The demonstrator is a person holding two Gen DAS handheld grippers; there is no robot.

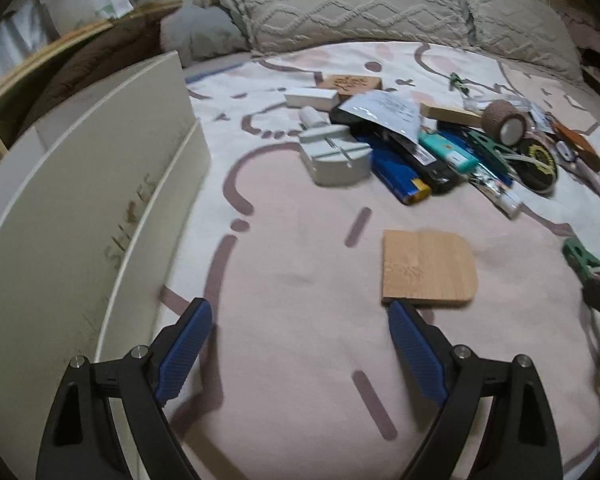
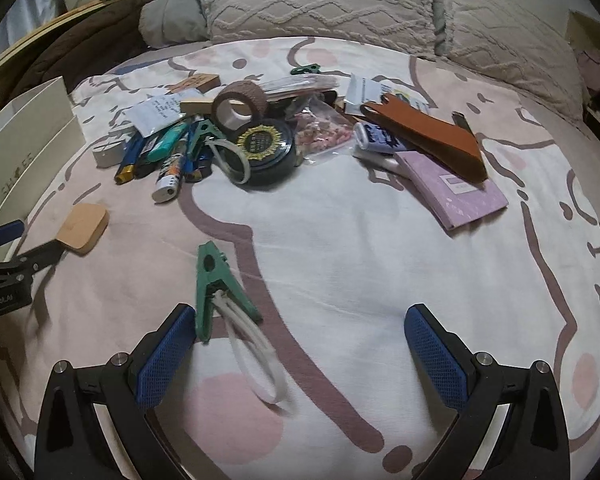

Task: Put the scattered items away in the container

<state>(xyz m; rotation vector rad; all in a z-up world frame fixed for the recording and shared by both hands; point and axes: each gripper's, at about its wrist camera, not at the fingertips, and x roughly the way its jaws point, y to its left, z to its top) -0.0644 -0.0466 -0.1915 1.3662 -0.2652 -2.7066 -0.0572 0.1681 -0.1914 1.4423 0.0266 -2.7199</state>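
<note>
My left gripper (image 1: 300, 316) is open and empty, low over the bed; a flat bamboo piece (image 1: 429, 267) lies just beyond its right finger. The cream shoe box (image 1: 80, 208) stands to its left. My right gripper (image 2: 300, 320) is open and empty; a green clip with a white loop (image 2: 216, 288) lies by its left finger. A pile of scattered items lies farther back: lighters (image 1: 400, 168), a grey tool (image 1: 332, 156), a tape roll (image 2: 240, 106), a black round tin (image 2: 266, 148), an orange-brown leather piece (image 2: 432, 136), a purple notebook (image 2: 456, 192).
The bedspread (image 2: 380, 260) is patterned pink and white. Knitted pillows (image 2: 320, 4) line the far edge. The left gripper shows at the left of the right wrist view (image 2: 12, 256). A wooden frame (image 1: 60, 52) runs behind the box.
</note>
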